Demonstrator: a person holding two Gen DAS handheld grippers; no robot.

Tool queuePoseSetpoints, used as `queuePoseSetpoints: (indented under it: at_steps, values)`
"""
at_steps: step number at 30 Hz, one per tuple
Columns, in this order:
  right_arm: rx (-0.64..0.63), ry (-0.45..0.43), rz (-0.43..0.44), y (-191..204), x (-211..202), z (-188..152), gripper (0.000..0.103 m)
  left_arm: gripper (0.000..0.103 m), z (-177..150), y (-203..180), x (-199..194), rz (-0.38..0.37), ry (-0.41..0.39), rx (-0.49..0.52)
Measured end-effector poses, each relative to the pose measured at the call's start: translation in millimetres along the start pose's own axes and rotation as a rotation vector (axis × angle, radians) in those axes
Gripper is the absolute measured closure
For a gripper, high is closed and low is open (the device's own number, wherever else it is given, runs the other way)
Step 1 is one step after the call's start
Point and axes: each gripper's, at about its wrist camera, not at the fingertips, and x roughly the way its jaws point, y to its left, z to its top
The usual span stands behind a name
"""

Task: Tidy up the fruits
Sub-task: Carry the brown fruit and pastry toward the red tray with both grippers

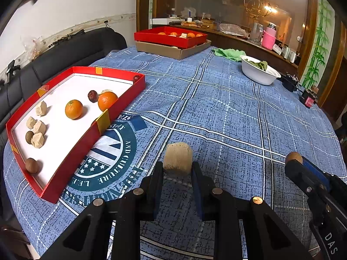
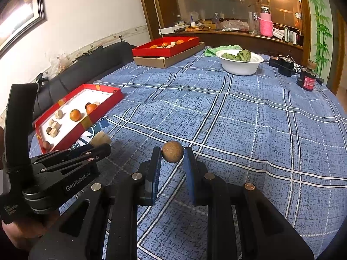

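Note:
My left gripper [image 1: 177,169] is shut on a pale beige fuzzy lump [image 1: 177,158], held just above the blue checked tablecloth. To its left lies a red tray [image 1: 121,106] with a white floor holding two oranges [image 1: 74,109], several beige lumps [image 1: 39,127], dark red fruits [image 1: 93,96] and brown balls [image 1: 31,166]. My right gripper [image 2: 172,155] is shut on a small brown ball [image 2: 172,154], also over the cloth. The left gripper [image 2: 95,145] with its beige lump [image 2: 100,139] shows at the left of the right wrist view, beside the red tray [image 2: 104,106].
A second red tray [image 1: 169,40] with oranges rests on a cardboard box [image 1: 173,51] at the table's far side. A white bowl [image 1: 259,75] of green leaves and a green cloth [image 1: 227,54] sit far right. A black sofa [image 1: 71,52] runs behind the near tray.

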Motion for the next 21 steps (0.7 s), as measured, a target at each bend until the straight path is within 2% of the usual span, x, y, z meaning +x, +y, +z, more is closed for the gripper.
queuePoseSetpoints:
  at_steps: [9,21]
  values:
    - [-0.039,-0.002,-0.032,9,-3,1,0.083,0.078,-5,2,-13,0.017,-0.026,0.014]
    - [-0.134,-0.007,0.0,55,-6,13,0.083,0.079,3,59,-25,0.064,-0.054,-0.083]
